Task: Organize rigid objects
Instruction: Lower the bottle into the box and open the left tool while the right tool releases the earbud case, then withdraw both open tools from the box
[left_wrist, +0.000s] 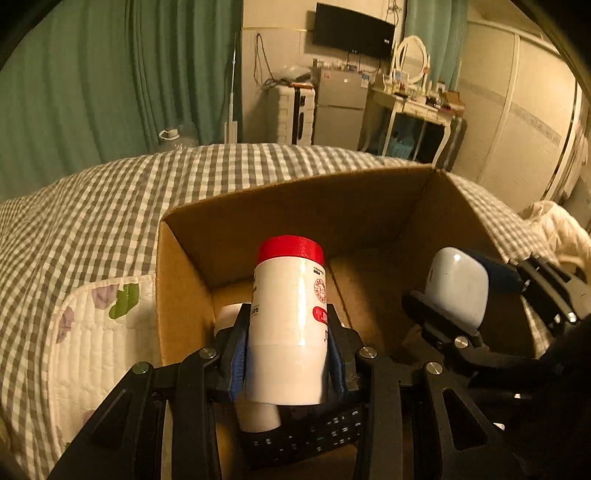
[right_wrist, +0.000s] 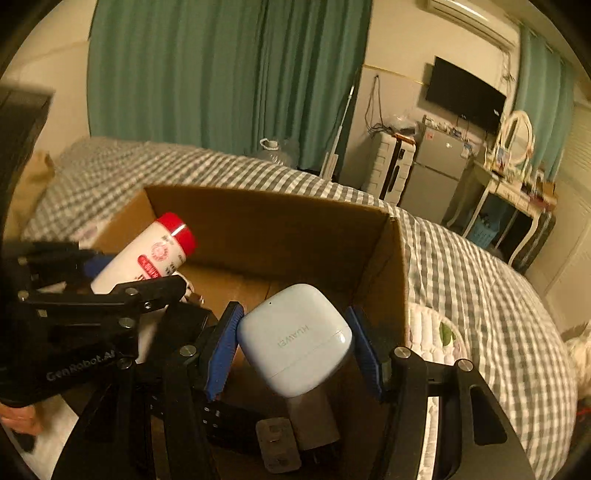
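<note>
Black hand-held gripper, blue pads, silver screws, perhaps "GenRobot.AI" marking.

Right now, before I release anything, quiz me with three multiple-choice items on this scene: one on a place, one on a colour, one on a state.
1. Where does the cardboard box sit?
A. on the checked bedspread
B. on the desk
C. on the floor

2. What colour is the cap of the white bottle?
A. green
B. red
C. black

3. What does the right gripper hold?
A. nothing
B. a remote
C. the pale blue case

Answers: 1 A, checked bedspread surrounds the box. 2 B, red top shows in both views. 3 C, blue pads flank the case; the left gripper clamps the bottle.
</note>
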